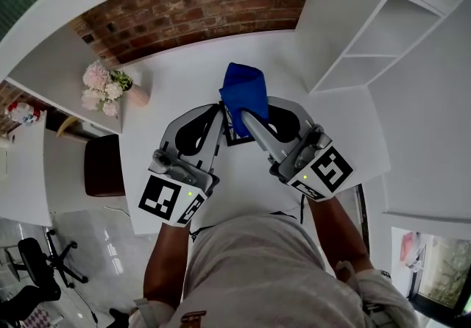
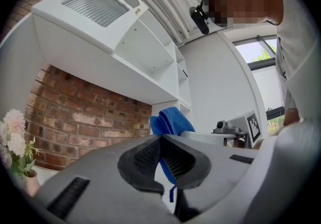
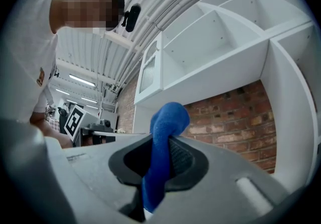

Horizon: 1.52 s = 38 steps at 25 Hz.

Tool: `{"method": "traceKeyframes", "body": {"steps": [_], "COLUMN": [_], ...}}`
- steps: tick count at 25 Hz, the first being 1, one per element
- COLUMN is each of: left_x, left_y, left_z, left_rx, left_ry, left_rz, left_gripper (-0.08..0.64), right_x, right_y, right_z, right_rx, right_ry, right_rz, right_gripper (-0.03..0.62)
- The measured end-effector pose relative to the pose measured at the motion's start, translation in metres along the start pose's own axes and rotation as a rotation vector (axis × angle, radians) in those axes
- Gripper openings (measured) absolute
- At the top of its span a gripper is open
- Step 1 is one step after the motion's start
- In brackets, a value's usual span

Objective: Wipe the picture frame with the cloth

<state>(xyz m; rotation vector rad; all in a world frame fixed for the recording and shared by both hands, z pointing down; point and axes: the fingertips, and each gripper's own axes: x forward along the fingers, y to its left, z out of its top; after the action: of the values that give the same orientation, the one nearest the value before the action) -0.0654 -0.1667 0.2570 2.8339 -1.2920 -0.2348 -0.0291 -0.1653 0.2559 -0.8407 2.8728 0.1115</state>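
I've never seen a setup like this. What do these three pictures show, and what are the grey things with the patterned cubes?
There is no robot here. A person holds a two-jaw tool in each hand, and the patterned cubes are part of the tools. One picture comes from a camera on the person's head, looking down. The other two come from cameras riding on each tool. The left tool and right tool both pinch a blue cloth over a white table. A dark-edged frame peeks out beneath, mostly hidden. A vase of flowers stands at the left.
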Motion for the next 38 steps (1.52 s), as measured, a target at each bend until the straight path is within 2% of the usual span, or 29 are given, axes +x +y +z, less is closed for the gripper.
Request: {"method": "traceKeyframes", "body": {"steps": [38], "left_x": [-0.003], "left_y": [-0.006], "left_z": [0.0], "left_rx": [-0.017], "left_ry": [-0.007], "left_rz": [0.004], "left_gripper": [0.0], "right_x": [-0.011], "right_y": [0.003], "right_z": [-0.004], "right_rx": [-0.003], "right_ry": [0.014], "right_rz": [-0.024], "right_gripper": [0.048]}}
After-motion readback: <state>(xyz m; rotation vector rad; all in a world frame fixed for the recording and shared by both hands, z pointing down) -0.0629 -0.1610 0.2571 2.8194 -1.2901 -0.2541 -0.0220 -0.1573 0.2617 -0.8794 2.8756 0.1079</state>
